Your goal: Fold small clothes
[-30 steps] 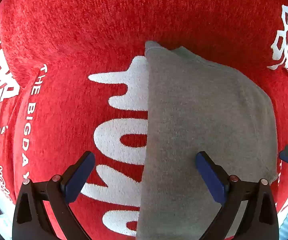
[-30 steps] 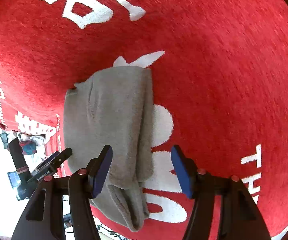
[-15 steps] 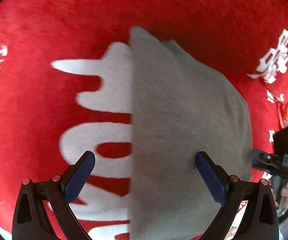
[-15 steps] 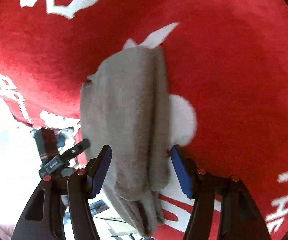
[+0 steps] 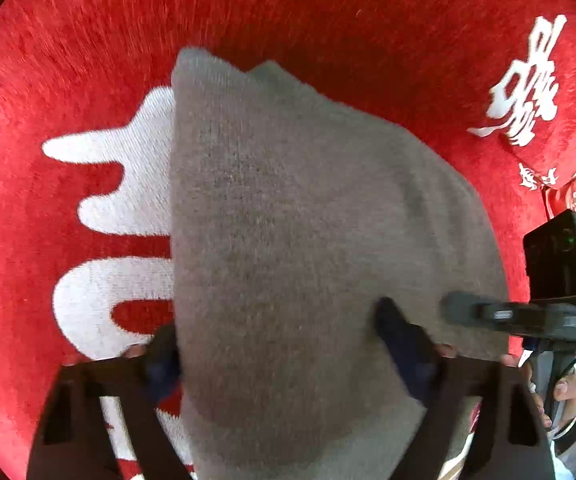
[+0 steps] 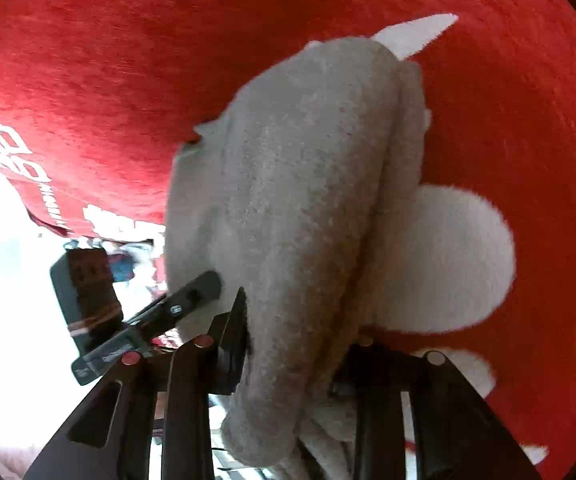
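**A:** How far along are you with the folding?

**B:** By the look of it, you're well into it. The grey garment [image 5: 308,240] already lies in several layers on the red cloth [image 5: 328,20] that covers the surface, with a long straight fold along its edge toward nine o'clock in your left view. What seems left is one more fold or a final tidy and set-down; I can't tell which from here.

**A:** And the tools?

**B:** Your left tool [image 5: 280,344] straddles the near end of the garment at six o'clock. One finger sits at its nine o'clock edge, the other presses into the cloth toward three o'clock, and the fabric bulges up between them. The fingers look part-way closed around the bunch, but both are blurred, so I can't say they truly pinch it. Your right tool [image 6: 300,340] has the garment's other end packed between its fingers, with fabric spilling out below toward six o'clock; that reads as a firm pinch on the garment.

**A:** What does the garment look like?

**B:** Soft, thick and fuzzy, plain grey, no print visible. From your right view it is a rounded, rolled-looking bundle running from six o'clock up toward twelve, with loose layers showing along its three o'clock side, so the stack isn't neat. It lies over the big white lettering [image 5: 128,184] on the red cloth.
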A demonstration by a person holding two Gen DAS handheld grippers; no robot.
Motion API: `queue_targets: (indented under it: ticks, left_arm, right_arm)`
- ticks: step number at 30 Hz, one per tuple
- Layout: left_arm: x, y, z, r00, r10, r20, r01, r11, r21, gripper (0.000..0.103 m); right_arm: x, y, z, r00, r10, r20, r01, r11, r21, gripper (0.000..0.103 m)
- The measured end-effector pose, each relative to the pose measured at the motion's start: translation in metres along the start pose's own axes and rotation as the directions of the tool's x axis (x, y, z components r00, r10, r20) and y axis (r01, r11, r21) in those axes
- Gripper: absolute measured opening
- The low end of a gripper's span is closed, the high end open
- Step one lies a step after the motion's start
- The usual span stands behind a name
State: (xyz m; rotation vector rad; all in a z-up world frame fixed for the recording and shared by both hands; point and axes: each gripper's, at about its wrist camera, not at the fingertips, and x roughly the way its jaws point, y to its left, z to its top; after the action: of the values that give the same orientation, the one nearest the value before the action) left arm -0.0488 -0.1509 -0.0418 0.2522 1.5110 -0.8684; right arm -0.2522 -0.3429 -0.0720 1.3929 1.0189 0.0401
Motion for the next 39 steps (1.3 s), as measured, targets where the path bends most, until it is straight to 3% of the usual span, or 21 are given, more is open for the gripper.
queue_targets:
  ticks: [2, 4, 14, 18, 23, 27, 31, 34, 36, 39]
  left_arm:
    - [-0.013, 0.001, -0.003, 1.0, -0.003, 0.019, 0.003, 1.0, 0.019, 0.056]
    - [-0.023, 0.002, -0.006, 0.999, -0.014, 0.031, 0.013, 1.0, 0.028, 0.051]
    - [-0.097, 0.024, -0.03, 0.993, -0.075, 0.089, 0.072, 0.997, 0.037, 0.05]
    - [-0.125, 0.044, -0.05, 0.994, -0.045, 0.101, 0.039, 0.998, 0.059, 0.05]
    - [-0.131, 0.073, -0.073, 0.997, 0.001, 0.083, -0.005, 0.999, 0.039, 0.05]
    - [-0.127, 0.094, -0.087, 0.997, 0.035, 0.072, -0.037, 0.999, 0.019, 0.05]
    - [-0.114, 0.112, -0.102, 0.995, 0.078, 0.061, -0.078, 0.997, -0.005, 0.05]
    - [-0.096, 0.126, -0.113, 0.992, 0.115, 0.049, -0.113, 0.993, -0.035, 0.052]
    - [-0.095, 0.131, -0.115, 0.993, 0.094, 0.068, -0.091, 0.994, -0.059, 0.054]
    - [-0.099, 0.138, -0.114, 0.995, 0.075, 0.061, -0.07, 0.994, -0.086, 0.058]
  right_arm:
    - [-0.002, 0.009, -0.003, 0.999, 0.03, 0.009, -0.03, 1.0, 0.002, 0.032]
    - [-0.005, 0.021, -0.009, 0.997, 0.077, 0.015, -0.077, 0.997, 0.004, 0.032]
    - [0.004, 0.077, -0.056, 0.988, 0.153, 0.004, -0.153, 0.988, -0.023, 0.032]
    - [0.029, 0.089, -0.076, 0.99, 0.142, -0.014, -0.142, 0.989, -0.041, 0.032]
    - [0.07, 0.101, -0.099, 0.993, 0.112, -0.039, -0.114, 0.992, -0.054, 0.032]
    - [0.104, 0.109, -0.104, 0.996, 0.061, -0.069, -0.067, 0.995, -0.078, 0.032]
    - [0.131, 0.105, -0.104, 0.995, -0.043, -0.09, 0.034, 0.994, -0.101, 0.035]
    - [0.128, 0.097, -0.099, 0.99, -0.13, -0.053, 0.125, 0.989, -0.084, 0.045]
    - [0.123, 0.096, -0.098, 0.979, -0.203, -0.035, 0.2, 0.976, -0.087, 0.055]
    - [0.11, 0.097, -0.101, 0.944, -0.328, -0.009, 0.325, 0.938, -0.117, 0.057]
